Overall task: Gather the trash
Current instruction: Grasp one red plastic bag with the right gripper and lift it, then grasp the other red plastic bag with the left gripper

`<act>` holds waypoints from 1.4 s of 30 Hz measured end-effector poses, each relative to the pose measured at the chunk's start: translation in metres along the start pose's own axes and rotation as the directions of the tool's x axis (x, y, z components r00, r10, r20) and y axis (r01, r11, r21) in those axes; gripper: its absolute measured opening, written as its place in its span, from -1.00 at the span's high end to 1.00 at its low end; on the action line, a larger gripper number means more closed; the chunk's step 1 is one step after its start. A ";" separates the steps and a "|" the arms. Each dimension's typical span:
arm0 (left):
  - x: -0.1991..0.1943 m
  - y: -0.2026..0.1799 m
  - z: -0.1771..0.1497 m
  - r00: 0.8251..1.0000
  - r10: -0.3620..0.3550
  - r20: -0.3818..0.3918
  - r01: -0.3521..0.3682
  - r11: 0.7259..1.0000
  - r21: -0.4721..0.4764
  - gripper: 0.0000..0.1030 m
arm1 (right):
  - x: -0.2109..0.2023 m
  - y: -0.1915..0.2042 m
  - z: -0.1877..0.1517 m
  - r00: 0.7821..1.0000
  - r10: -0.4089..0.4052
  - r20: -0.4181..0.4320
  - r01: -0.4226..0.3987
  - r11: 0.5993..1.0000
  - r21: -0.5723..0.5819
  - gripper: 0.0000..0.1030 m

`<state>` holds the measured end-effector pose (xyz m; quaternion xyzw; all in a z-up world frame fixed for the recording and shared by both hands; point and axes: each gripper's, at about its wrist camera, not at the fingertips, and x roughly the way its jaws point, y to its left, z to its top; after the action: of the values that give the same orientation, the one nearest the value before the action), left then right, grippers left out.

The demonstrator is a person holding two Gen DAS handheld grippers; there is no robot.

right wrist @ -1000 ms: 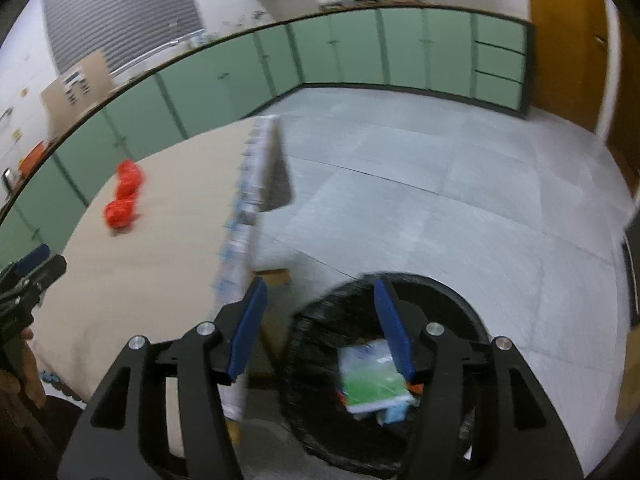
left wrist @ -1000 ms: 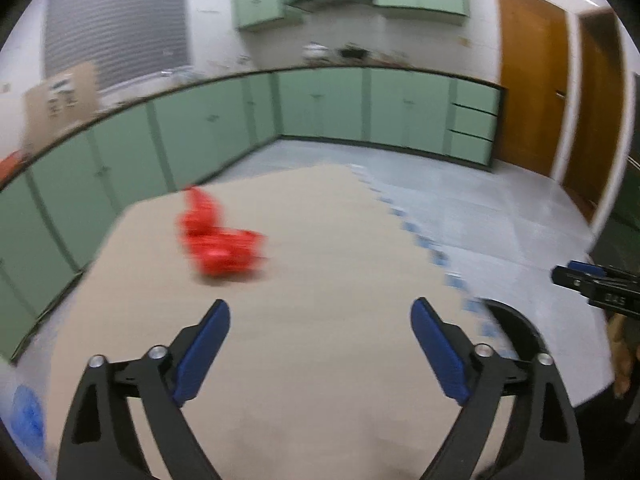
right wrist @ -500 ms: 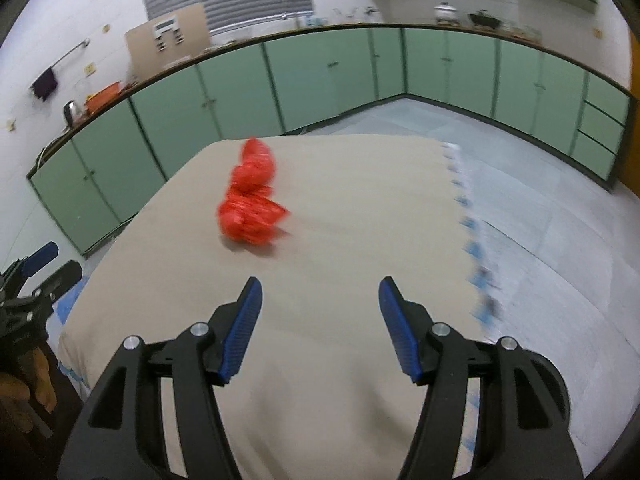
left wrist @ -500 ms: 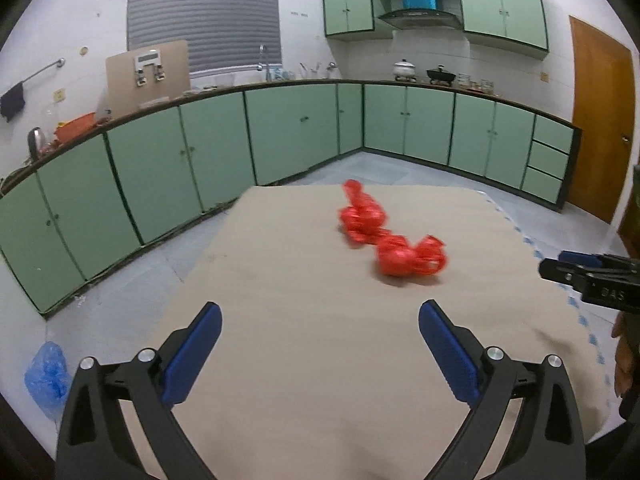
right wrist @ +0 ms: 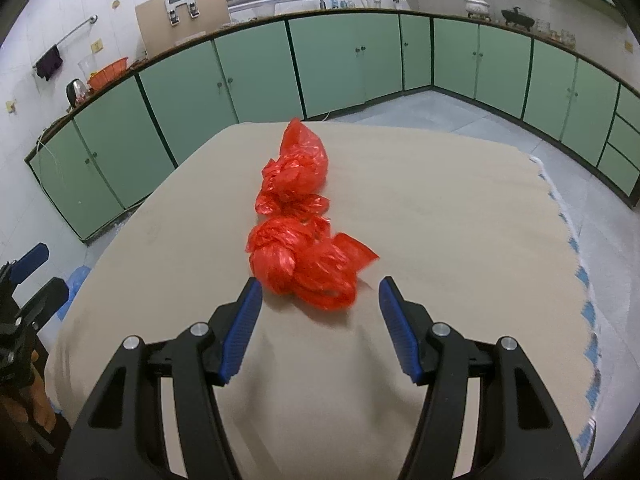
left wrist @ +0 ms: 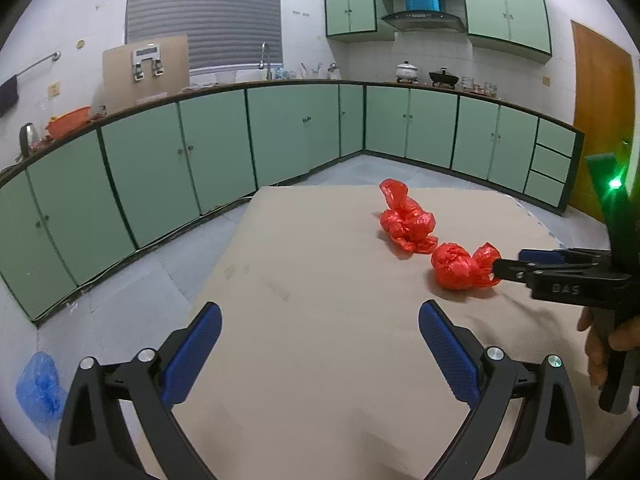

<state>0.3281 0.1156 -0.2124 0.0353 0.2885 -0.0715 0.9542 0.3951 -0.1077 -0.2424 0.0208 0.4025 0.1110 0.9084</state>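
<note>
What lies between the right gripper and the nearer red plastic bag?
Nothing: the right wrist view shows only bare table between the open right gripper and the nearer red bag.

The setting is identified as a domestic kitchen. An L-shaped run of green base cabinets [left wrist: 280, 136] is fitted along two walls. On the counter above these cabinets, a sink tap [left wrist: 264, 58], a white pot [left wrist: 407, 70], a black pan [left wrist: 443, 77] and a kettle [left wrist: 26, 136] are seen. Higher on the wall, a range hood [left wrist: 422, 20] is mounted between matching green wall cabinets [left wrist: 352, 8]. A wooden door [left wrist: 602, 120] stands right of the base cabinets.
</note>
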 end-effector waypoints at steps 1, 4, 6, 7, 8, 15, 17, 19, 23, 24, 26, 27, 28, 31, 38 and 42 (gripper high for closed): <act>0.003 0.002 0.001 1.000 -0.007 0.006 0.007 1.000 0.000 -0.88 | 0.004 0.001 0.001 1.000 0.001 -0.002 -0.001 1.000 0.000 -0.15; 0.023 0.004 0.006 0.999 -0.036 -0.012 0.036 0.999 0.003 -0.87 | 0.016 0.006 0.004 1.000 0.001 -0.013 -0.001 1.000 0.000 -0.17; 0.032 0.004 0.010 0.999 -0.048 -0.008 0.048 0.999 0.003 -0.86 | 0.026 0.009 0.006 1.000 0.001 -0.026 -0.001 1.000 -0.004 -0.17; 0.035 0.004 0.012 0.999 -0.050 -0.006 0.050 0.999 0.009 -0.86 | 0.030 0.010 0.007 1.000 0.002 -0.031 -0.002 1.000 -0.004 -0.17; 0.039 0.004 0.014 0.998 -0.062 -0.008 0.062 0.998 0.010 -0.86 | 0.033 0.011 0.008 0.999 0.005 -0.038 -0.006 1.000 -0.006 -0.15; 0.052 0.000 0.020 0.997 -0.073 -0.015 0.073 0.997 0.009 -0.85 | 0.034 0.014 0.010 0.998 0.051 -0.034 -0.053 0.997 -0.049 0.82; 0.051 -0.004 0.022 0.997 -0.078 -0.010 0.078 0.997 0.009 -0.85 | 0.027 0.011 0.012 0.998 0.057 -0.016 -0.058 0.997 -0.047 0.85; 0.052 -0.009 0.024 0.997 -0.080 -0.008 0.080 0.997 0.009 -0.85 | 0.020 0.007 0.013 0.998 0.062 -0.001 -0.062 0.997 -0.045 0.87; 0.051 -0.021 0.026 0.996 -0.094 -0.005 0.094 0.995 0.011 -0.85 | 0.004 -0.002 0.014 0.998 0.057 0.028 -0.055 0.997 -0.055 0.89; 0.052 -0.023 0.026 0.995 -0.097 -0.006 0.097 0.995 0.012 -0.85 | 0.000 -0.004 0.014 0.998 0.054 0.034 -0.052 0.997 -0.058 0.89; 0.053 -0.032 0.027 0.995 -0.101 -0.008 0.101 0.995 0.023 -0.85 | -0.008 -0.013 0.014 0.998 0.039 0.050 -0.036 0.998 -0.057 0.90; 0.054 -0.035 0.029 0.994 -0.106 -0.008 0.106 0.994 0.024 -0.85 | -0.011 -0.019 0.014 0.998 0.032 0.056 -0.029 0.998 -0.053 0.90; 0.056 -0.039 0.030 0.994 -0.110 -0.009 0.110 0.994 0.026 -0.85 | -0.015 -0.027 0.013 0.998 0.022 0.060 -0.019 0.999 -0.047 0.90; 0.060 -0.054 0.034 0.992 -0.125 -0.009 0.125 0.992 0.030 -0.85 | -0.021 -0.053 0.012 0.998 -0.016 0.065 0.017 1.000 -0.020 0.90; 0.074 -0.087 0.039 0.991 -0.137 -0.013 0.137 0.990 0.040 -0.85 | -0.024 -0.113 0.012 0.993 -0.097 0.066 0.093 0.994 0.063 0.90; 0.086 -0.102 0.043 0.991 -0.130 -0.022 0.131 0.990 0.046 -0.85 | -0.029 -0.138 0.006 0.991 -0.116 0.068 0.110 0.990 0.088 0.90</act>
<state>0.4061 0.0002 -0.2274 0.0395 0.2975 -0.1401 0.9436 0.4066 -0.2482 -0.2347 0.0400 0.3741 0.0415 0.9256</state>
